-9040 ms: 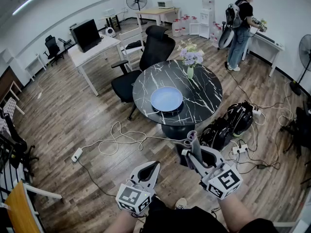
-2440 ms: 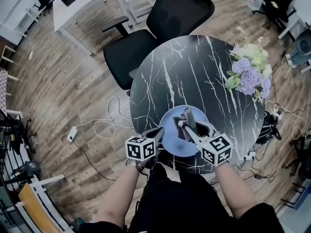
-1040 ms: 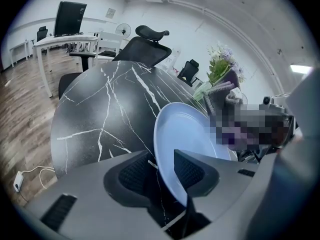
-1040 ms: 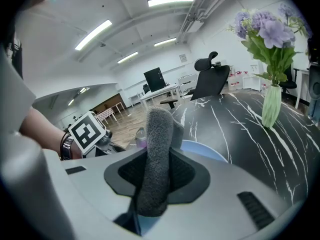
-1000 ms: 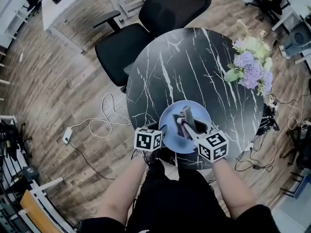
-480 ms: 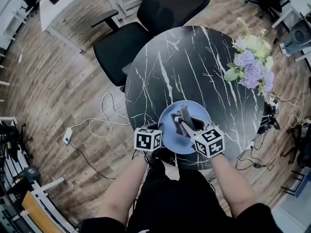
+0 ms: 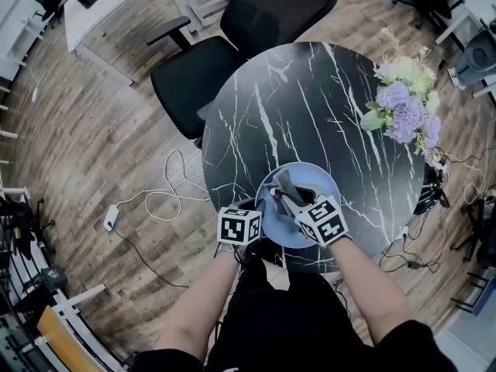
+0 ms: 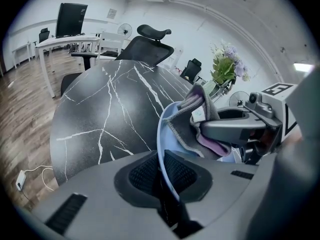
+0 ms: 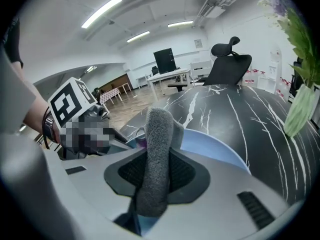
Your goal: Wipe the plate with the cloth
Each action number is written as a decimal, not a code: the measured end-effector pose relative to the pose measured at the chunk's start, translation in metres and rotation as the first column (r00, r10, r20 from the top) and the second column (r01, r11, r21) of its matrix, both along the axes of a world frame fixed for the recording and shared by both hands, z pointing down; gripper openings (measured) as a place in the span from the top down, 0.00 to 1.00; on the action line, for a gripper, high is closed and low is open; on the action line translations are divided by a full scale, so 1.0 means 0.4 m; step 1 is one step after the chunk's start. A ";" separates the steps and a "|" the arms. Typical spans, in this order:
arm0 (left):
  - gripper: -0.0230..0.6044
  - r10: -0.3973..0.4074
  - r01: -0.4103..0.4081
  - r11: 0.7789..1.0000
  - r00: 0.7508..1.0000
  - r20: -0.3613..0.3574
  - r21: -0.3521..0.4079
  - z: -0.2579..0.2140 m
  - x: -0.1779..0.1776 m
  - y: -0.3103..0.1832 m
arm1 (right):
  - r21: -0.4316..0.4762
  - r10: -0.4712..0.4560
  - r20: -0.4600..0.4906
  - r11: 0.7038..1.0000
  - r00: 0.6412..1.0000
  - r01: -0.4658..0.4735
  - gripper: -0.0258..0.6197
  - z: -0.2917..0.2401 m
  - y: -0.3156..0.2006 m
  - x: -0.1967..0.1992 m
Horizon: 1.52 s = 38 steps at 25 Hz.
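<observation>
Plate [image 7: 319, 183], pale blue and round, sits at the near edge of the round black marble tabletop [image 7: 294, 107], in the lower centre of the head view, just above the person's forearms. The left hand-held gripper [image 7: 260, 206] comes in from the plate's left side. In the left gripper view [image 8: 162, 176] its jaws have just been closing and now clamp the thin blue rim [image 8: 161, 134], which runs edge-on between the ribbed pads. The right hand-held gripper [image 7: 288, 201] reaches over the plate from the lower right. In the right gripper view [image 9: 152, 176] its jaws are closed on the cloth [image 9: 155, 154], a grey, nubbly roll that stands up past the fingertips, with the blue plate [image 9: 210, 146] curving behind it. Seen from the left gripper view, the cloth [image 8: 195, 101] bunches above the right gripper's jaw, shows a pinkish fold underneath and lies right against the plate's inner face. In the head view the cloth [image 7: 283, 186] covers the plate's middle. Flowers [image 7: 403, 103] stand at the tabletop's right edge, and a black office chair [image 7: 263, 14] is at the top of the frame.
</observation>
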<state>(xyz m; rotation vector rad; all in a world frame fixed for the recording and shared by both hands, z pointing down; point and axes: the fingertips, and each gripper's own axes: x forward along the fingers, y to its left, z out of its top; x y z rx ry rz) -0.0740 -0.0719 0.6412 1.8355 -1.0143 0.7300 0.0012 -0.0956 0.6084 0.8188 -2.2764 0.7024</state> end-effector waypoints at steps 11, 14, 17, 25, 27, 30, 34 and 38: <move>0.87 -0.030 0.030 1.000 0.998 -0.062 -0.003 0.006 0.001 0.001 | 0.004 -0.132 -0.121 0.991 0.984 0.133 0.78 0.047 0.000 -0.059; 0.88 -0.050 0.049 0.999 0.995 -0.090 -0.007 0.006 0.001 0.001 | -0.011 -0.143 -0.127 0.990 0.982 0.143 0.78 0.046 0.005 -0.067; 0.89 -0.073 0.071 0.997 0.992 -0.107 -0.016 0.006 0.000 0.001 | -0.010 -0.155 -0.130 0.988 0.979 0.155 0.78 0.046 0.004 -0.077; 0.89 -0.095 0.094 0.995 0.990 -0.104 -0.012 0.008 -0.005 0.002 | -0.019 -0.174 -0.174 0.985 0.969 0.174 0.78 0.059 -0.004 -0.077; 0.89 -0.096 0.096 0.995 0.990 -0.105 -0.012 0.007 -0.003 0.001 | -0.019 -0.173 -0.189 0.985 0.967 0.172 0.78 0.059 -0.013 -0.068; 0.89 -0.095 0.095 0.995 0.990 -0.105 -0.011 0.007 0.000 -0.001 | -0.016 -0.157 -0.213 0.987 0.964 0.157 0.78 0.062 -0.029 -0.046; 0.89 -0.102 0.102 0.995 0.989 -0.103 -0.006 0.007 -0.001 0.001 | -0.015 -0.124 -0.231 0.992 0.965 0.124 0.78 0.065 -0.046 -0.018; 0.89 -0.099 0.100 0.995 0.990 -0.099 -0.001 0.007 -0.001 0.001 | -0.014 -0.083 -0.245 0.997 0.966 0.082 0.78 0.069 -0.062 0.020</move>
